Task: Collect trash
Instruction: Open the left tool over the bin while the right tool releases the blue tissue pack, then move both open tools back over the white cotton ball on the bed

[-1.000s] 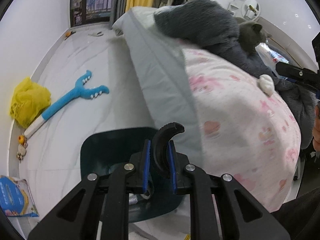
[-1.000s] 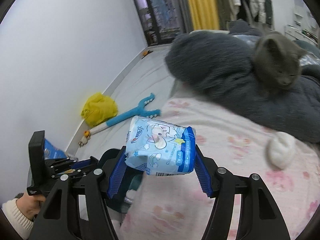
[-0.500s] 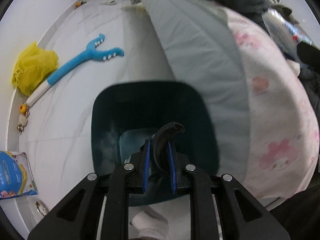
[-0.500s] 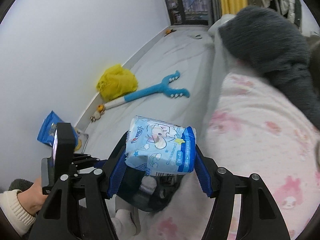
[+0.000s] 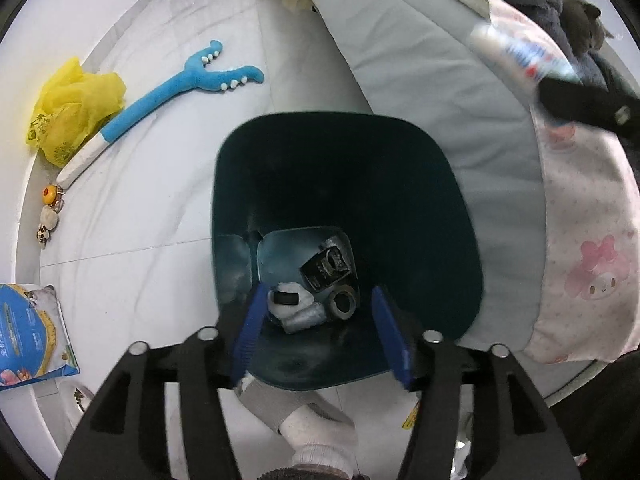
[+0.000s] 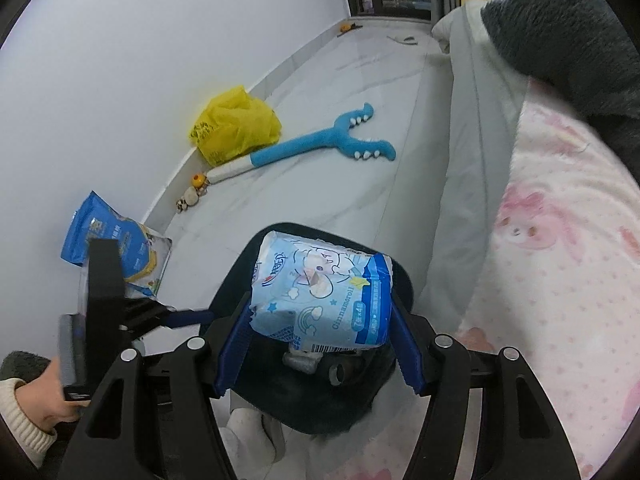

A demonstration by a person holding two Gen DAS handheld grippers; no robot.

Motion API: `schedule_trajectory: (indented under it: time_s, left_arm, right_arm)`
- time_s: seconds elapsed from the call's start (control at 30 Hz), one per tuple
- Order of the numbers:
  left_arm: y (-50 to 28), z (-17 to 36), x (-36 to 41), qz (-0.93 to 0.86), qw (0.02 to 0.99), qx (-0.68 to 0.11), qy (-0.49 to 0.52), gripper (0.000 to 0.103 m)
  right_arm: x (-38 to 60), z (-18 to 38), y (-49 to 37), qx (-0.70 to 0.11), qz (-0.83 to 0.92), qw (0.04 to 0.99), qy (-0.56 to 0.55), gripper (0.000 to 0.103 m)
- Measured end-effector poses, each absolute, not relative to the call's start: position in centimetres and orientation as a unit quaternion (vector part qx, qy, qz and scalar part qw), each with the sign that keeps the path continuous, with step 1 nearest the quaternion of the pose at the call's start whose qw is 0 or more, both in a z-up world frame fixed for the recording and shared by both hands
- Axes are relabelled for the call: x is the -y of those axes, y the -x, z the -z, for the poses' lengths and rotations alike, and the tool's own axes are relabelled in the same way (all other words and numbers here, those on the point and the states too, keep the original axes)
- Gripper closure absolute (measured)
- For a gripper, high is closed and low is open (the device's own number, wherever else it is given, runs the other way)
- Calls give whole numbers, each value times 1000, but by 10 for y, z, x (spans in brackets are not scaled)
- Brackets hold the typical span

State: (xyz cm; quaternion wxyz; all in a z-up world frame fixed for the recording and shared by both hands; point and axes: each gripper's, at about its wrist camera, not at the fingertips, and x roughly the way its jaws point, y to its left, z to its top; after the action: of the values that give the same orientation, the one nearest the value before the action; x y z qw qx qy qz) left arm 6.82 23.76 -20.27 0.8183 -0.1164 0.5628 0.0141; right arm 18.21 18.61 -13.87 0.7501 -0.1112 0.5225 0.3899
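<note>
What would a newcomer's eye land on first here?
Probably the light-blue cartoon tissue pack, clamped in the right gripper above the dark teal bin. Next, the left gripper, jaws just opened and empty over trash lying at the bin's bottom. Then the blue plush toy and yellow bag on the floor.

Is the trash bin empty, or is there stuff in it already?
Not empty. The dark teal bin holds a few items at the bottom: a ring-shaped roll core and crumpled wrappers.
</note>
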Motion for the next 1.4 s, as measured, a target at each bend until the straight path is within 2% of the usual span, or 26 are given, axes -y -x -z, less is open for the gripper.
schedule_trajectory:
  time_s: [0.3,0.67,0.9,1.0,1.1,1.4]
  left_arm:
    - [-61,177,-263,-37,840,-522,140,29]
    - [-56,134,-277,-48,879,-453,140,23]
    - [-52,103,-280,-49,898,-414,141,22]
    - [-50,84,-279,-48,908,-392,141,21]
    - [-48,70,-276,-46,916,-373,136,21]
    - [-57,31,-261,-30,932,-333,139,18]
  right_arm:
    - [-205,174,-175,-550,-382,731,134,39]
    - [-222,222,-169,-587,-363,706,160,38]
    - [-230,243,-160,-606,-363,686,177,30]
    - [-234,240,-154,-604,-374,681,177,20]
    - [-233,228,-155,-596,-378,685,179,15]
    - [-216,162,-163,-541,-408,717,163,15]
